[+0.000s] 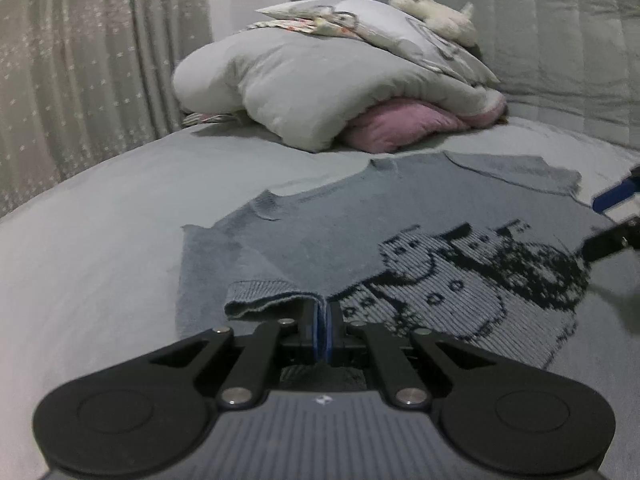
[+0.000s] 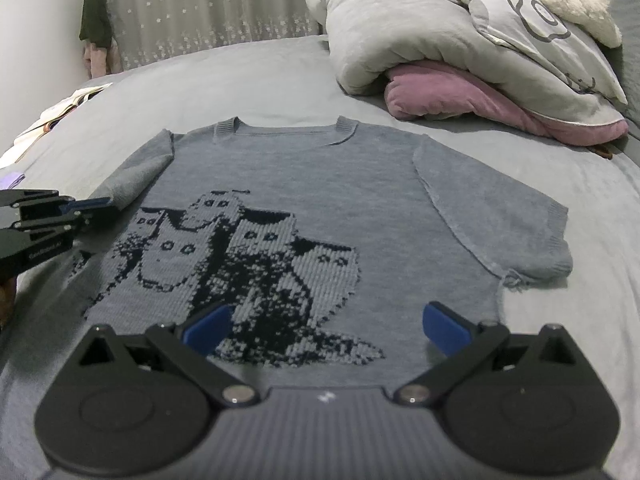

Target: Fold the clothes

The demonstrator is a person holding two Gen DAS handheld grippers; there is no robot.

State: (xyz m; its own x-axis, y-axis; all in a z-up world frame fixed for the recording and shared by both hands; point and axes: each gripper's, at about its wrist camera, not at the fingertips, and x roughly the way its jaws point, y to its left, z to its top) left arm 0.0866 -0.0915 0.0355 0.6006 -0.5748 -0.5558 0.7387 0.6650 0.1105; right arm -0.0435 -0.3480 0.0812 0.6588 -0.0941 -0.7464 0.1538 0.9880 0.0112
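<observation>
Lying flat on a grey bed (image 2: 280, 80), the blue-grey sweater (image 2: 320, 184) is barely folded: the left gripper (image 1: 324, 312) pinches its left sleeve cuff (image 1: 260, 296), the right gripper (image 2: 326, 328) gapes empty above the hem, body folds remaining.

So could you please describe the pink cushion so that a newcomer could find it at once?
Start at the grey bed and go to the bedding heap beyond the spread grey sweater. The pink cushion lies at the bottom of that heap, poking out from under the folded grey duvet. It is the only pink thing in a grey pile.
</observation>
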